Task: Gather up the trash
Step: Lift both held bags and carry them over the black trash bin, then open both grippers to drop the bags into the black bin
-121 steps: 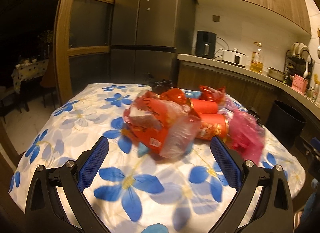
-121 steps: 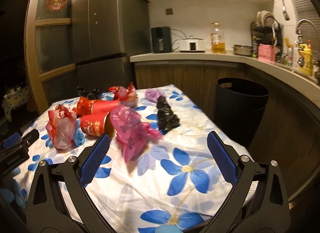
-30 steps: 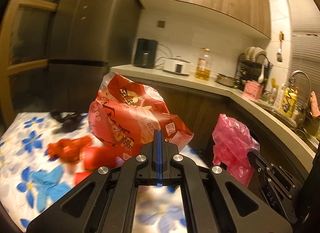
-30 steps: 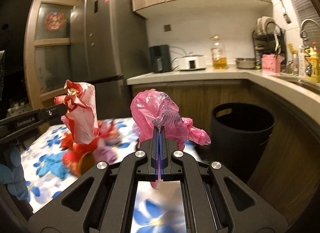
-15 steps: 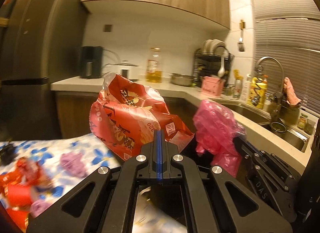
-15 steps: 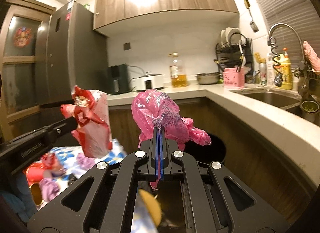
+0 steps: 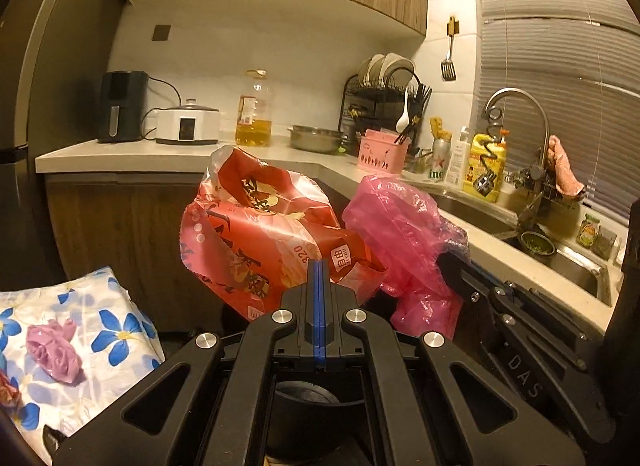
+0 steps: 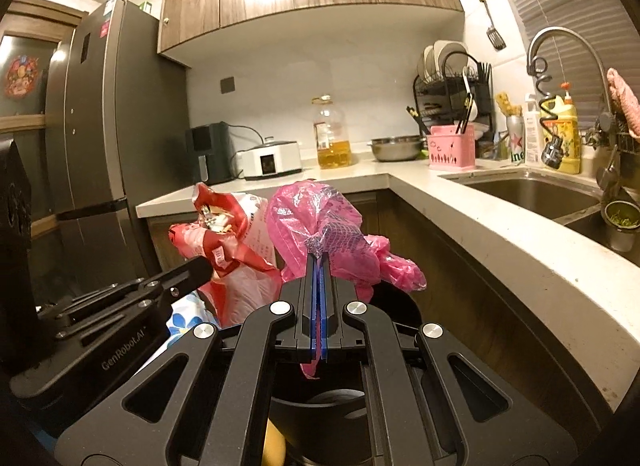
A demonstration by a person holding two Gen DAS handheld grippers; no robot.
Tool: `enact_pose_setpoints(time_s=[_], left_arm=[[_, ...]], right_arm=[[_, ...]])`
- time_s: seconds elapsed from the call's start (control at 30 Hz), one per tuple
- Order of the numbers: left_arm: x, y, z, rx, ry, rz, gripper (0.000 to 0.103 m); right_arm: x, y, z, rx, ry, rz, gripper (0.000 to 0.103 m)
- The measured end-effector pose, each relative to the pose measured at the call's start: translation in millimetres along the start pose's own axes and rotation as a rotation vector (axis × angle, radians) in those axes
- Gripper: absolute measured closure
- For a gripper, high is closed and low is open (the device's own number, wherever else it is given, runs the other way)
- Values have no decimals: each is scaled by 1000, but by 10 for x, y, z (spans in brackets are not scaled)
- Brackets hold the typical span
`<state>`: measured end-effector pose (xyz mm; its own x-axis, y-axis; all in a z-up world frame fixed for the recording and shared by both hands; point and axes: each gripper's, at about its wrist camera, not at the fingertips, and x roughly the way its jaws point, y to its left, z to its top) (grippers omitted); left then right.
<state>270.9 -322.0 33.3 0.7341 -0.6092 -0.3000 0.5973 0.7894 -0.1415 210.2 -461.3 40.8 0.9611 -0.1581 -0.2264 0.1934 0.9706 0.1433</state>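
My left gripper point(image 7: 319, 266) is shut on a crumpled red plastic snack bag point(image 7: 264, 234) and holds it in the air. My right gripper point(image 8: 318, 260) is shut on a pink plastic bag point(image 8: 320, 221), held just right of the red bag point(image 8: 224, 234). The pink bag also shows in the left wrist view point(image 7: 396, 234). Both bags hang above the black trash bin point(image 8: 320, 406), whose rim shows below the jaws in both views point(image 7: 308, 398). A purple wad point(image 7: 54, 350) lies on the flowered tablecloth point(image 7: 116, 330) at the lower left.
A counter point(image 8: 500, 234) with a sink point(image 8: 532, 193) and tap runs along the right. On it stand an oil bottle point(image 8: 330, 133), a cooker point(image 8: 272, 159), a dish rack point(image 8: 452, 105) and a pink holder. A tall fridge point(image 8: 112, 137) stands at the left.
Both grippers, each with its bag, have swung right from the table toward the counter corner; the two bags now hang close together over the bin.
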Motion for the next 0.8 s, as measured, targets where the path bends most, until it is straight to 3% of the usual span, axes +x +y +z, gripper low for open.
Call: enact_pose_setpoints(time_s=[0.6,0.67,0.7,0.77,0.8], left_arm=[[374,37,-160,-6,86,-7,103],[371,69,-167,-13,91,5,103],[367,91,-168,-19,93,13,100],[325,143,-165,-31,85,39,72],[301,161,-164,-36,79,53,66]], right_arm=[[310,-132,-61,26,63,16,101],[330,-145,-64,32,71,15,97],[332,-149,-65,35,74,11,95],[338,-166,-70,42,80,9,79],[334,-172,-72,42,80,7,77]])
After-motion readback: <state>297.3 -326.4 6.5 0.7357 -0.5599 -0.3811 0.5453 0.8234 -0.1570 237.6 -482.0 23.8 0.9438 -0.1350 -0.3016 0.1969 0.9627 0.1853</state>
